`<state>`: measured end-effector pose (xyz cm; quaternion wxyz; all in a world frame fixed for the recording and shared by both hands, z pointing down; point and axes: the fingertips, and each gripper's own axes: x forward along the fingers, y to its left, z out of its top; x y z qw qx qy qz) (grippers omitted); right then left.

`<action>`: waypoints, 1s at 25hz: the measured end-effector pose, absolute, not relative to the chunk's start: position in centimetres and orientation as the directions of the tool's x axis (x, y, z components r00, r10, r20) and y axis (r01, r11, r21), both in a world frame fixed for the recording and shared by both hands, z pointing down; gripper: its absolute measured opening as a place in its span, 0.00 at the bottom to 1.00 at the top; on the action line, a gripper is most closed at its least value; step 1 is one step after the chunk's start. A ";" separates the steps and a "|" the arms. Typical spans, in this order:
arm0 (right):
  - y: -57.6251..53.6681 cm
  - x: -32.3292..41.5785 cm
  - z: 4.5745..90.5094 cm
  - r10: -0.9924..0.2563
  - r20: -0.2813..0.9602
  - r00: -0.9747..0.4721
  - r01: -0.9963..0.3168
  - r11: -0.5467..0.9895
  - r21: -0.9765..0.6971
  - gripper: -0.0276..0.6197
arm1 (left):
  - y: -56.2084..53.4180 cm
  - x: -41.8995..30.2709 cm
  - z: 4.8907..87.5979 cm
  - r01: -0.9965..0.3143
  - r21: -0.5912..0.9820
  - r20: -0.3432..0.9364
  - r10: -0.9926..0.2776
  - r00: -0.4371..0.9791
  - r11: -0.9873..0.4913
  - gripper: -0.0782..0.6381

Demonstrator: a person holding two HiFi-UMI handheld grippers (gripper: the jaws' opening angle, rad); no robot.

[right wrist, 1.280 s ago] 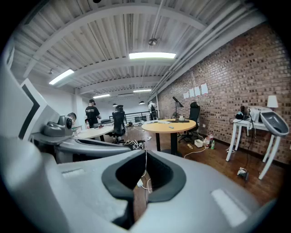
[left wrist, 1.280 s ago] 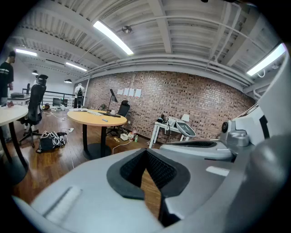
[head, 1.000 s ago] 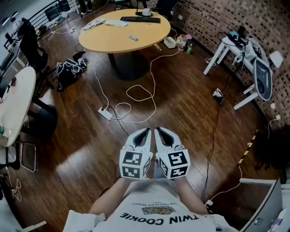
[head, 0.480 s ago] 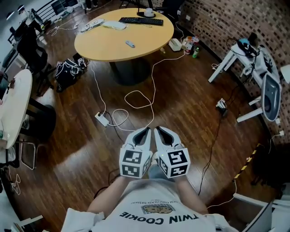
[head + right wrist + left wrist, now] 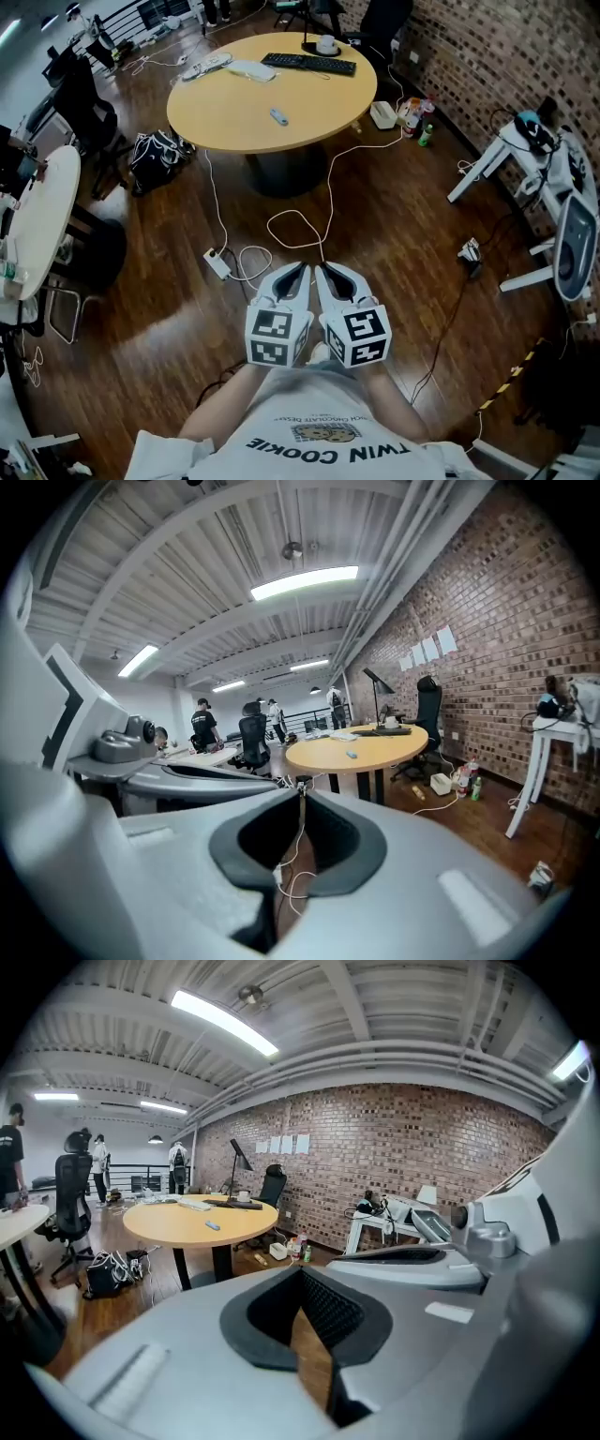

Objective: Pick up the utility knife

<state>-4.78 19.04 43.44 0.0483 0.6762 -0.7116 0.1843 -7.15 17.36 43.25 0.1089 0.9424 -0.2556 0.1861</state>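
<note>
A small blue-grey object, which I take for the utility knife (image 5: 278, 116), lies on the round yellow table (image 5: 234, 112) far ahead. It also shows as a small speck in the left gripper view (image 5: 213, 1225) and the right gripper view (image 5: 352, 755). My left gripper (image 5: 302, 270) and right gripper (image 5: 322, 269) are held side by side in front of my chest, well short of the table, over the wooden floor. Both are shut with nothing between their jaws, whose tips meet in the left gripper view (image 5: 302, 1269) and the right gripper view (image 5: 301, 789).
A keyboard (image 5: 307, 63), a cup (image 5: 326, 44) and papers sit at the table's far side. White cables (image 5: 291, 225) and a power strip (image 5: 217, 263) lie on the floor ahead. A black bag (image 5: 159, 150) and a white table (image 5: 37, 216) are left; a white desk (image 5: 525, 159) stands right.
The round table and the floor cables have drawn closer and lower in the head view as I walk forward. Both grippers stay shut, side by side.
</note>
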 end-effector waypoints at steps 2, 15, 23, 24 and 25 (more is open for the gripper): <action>18.2 -4.5 43.5 -0.945 0.313 -0.092 -0.980 0.030 -0.197 0.05 | 16.6 -6.5 43.4 -0.528 0.108 0.404 -0.449 0.797 -0.842 0.11; 9.5 0.7 45.1 -0.943 0.323 -0.079 -0.986 0.026 -0.166 0.05 | 8.4 -2.0 45.5 -0.541 0.139 0.413 -0.448 0.793 -0.829 0.11; -0.9 4.3 45.7 -0.934 0.352 -0.054 -0.987 -0.004 -0.163 0.05 | -2.3 1.8 46.2 -0.521 0.163 0.424 -0.417 0.804 -0.838 0.11; -2.3 4.7 45.7 -0.933 0.355 -0.052 -0.986 -0.008 -0.164 0.05 | -3.8 2.2 46.2 -0.519 0.166 0.426 -0.413 0.805 -0.839 0.11; -3.6 5.0 45.7 -0.932 0.359 -0.049 -0.987 -0.010 -0.163 0.06 | -5.2 2.5 46.3 -0.516 0.168 0.427 -0.410 0.806 -0.840 0.11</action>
